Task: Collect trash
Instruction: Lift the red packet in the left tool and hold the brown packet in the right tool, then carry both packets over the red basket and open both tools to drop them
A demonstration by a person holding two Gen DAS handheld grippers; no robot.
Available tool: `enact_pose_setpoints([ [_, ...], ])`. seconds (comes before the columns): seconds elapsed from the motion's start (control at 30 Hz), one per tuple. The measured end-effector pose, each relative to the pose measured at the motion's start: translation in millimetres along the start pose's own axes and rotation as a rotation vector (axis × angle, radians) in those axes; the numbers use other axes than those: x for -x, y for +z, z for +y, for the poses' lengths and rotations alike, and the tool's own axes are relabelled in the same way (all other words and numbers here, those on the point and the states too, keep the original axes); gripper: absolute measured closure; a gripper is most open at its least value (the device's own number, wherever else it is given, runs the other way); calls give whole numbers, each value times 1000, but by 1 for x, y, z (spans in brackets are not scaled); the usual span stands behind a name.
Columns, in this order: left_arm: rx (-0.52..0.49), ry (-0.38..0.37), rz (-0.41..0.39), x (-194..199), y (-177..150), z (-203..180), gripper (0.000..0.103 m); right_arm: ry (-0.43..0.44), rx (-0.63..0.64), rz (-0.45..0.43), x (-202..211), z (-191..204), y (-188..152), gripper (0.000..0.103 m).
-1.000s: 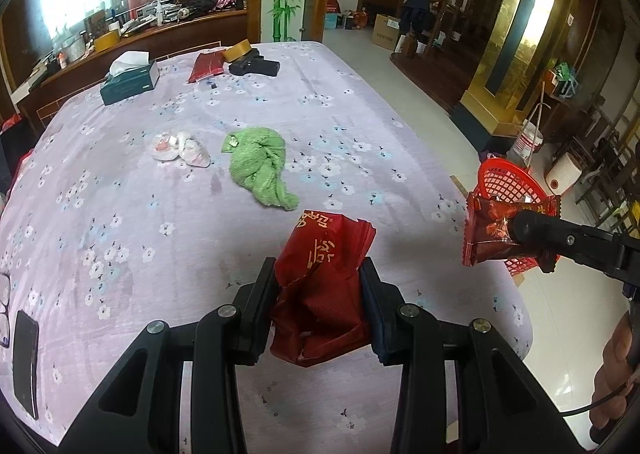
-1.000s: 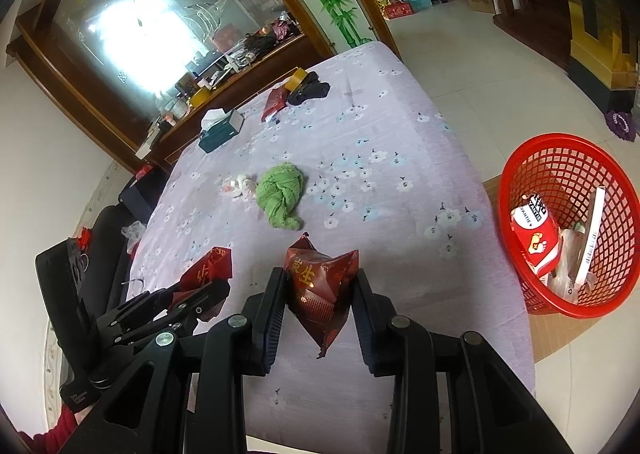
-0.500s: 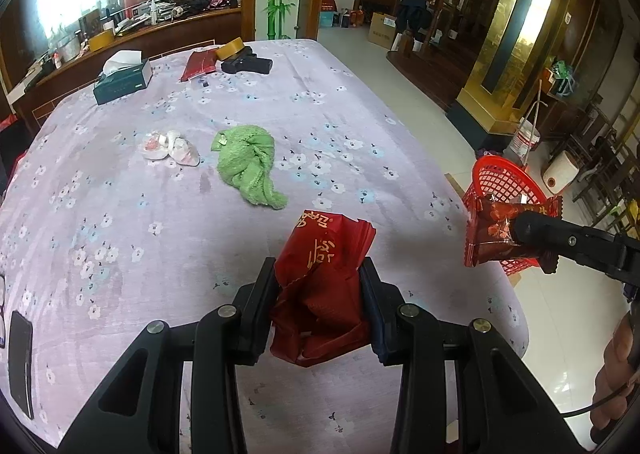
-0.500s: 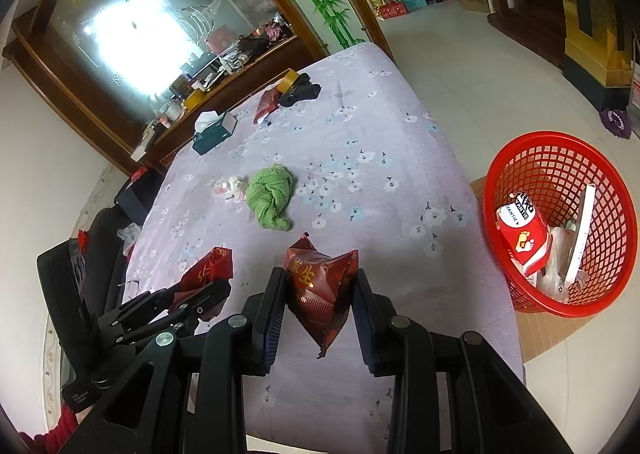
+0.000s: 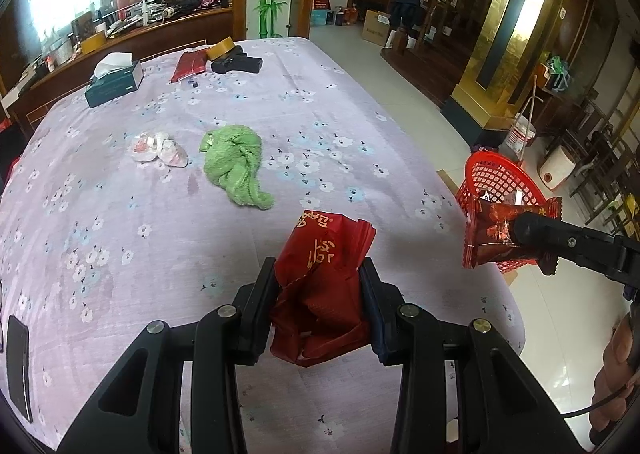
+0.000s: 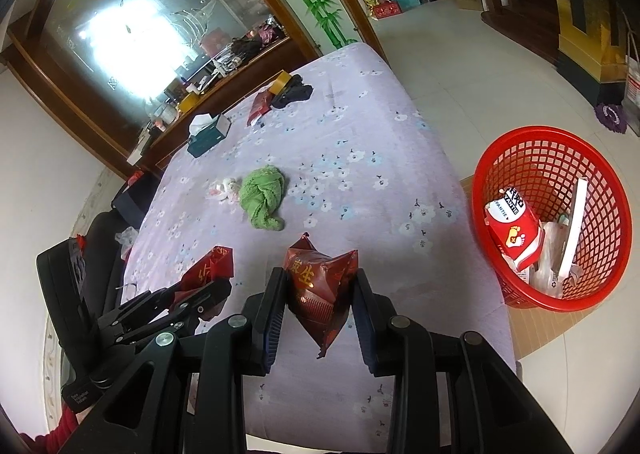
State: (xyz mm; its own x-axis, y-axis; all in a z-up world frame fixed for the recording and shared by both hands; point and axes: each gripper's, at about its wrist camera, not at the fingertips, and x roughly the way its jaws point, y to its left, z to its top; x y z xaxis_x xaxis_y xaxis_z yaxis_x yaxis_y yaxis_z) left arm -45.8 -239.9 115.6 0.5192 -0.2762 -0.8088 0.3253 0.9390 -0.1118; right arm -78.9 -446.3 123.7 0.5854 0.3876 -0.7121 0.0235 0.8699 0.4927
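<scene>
My left gripper (image 5: 318, 270) is shut on a crumpled red bag with gold characters (image 5: 324, 254), held above the near part of the table. In the right wrist view this left gripper (image 6: 216, 286) and its red bag (image 6: 210, 264) show at lower left. My right gripper (image 6: 319, 278) is shut on a dark red snack packet (image 6: 316, 286) above the table's near right corner. In the left wrist view the right gripper (image 5: 520, 228) holds that packet (image 5: 488, 234) in front of the red mesh basket (image 5: 500, 178). The basket (image 6: 536, 158) stands on the floor right of the table and holds several pieces of trash.
On the lilac flowered tablecloth (image 5: 120, 214) lie a green cloth (image 5: 236, 158) and crumpled clear wrappers (image 5: 158, 146). At the far end are a tissue box (image 5: 114, 82), a red packet (image 5: 190, 64), a tape roll (image 5: 220, 46) and a black object (image 5: 238, 62). A dark phone (image 5: 18, 366) lies at the near left edge.
Both grippers keep their hold on the same items. The views have drifted only slightly; nothing on the table has moved.
</scene>
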Motion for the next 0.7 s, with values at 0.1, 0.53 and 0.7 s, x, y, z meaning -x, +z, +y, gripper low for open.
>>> enact_pose_setpoints([
  [0.1, -5, -3, 2, -1, 1, -1, 65, -4, -8, -4, 2, -2, 0, 68],
  [0.53, -41, -30, -2, -6, 8, -18, 65, -29, -43, -35, 19, -17, -1, 68],
  [0.7, -66, -48, -8, -8, 14, -33, 65, -44, -65, -54, 29, -29, -1, 68],
])
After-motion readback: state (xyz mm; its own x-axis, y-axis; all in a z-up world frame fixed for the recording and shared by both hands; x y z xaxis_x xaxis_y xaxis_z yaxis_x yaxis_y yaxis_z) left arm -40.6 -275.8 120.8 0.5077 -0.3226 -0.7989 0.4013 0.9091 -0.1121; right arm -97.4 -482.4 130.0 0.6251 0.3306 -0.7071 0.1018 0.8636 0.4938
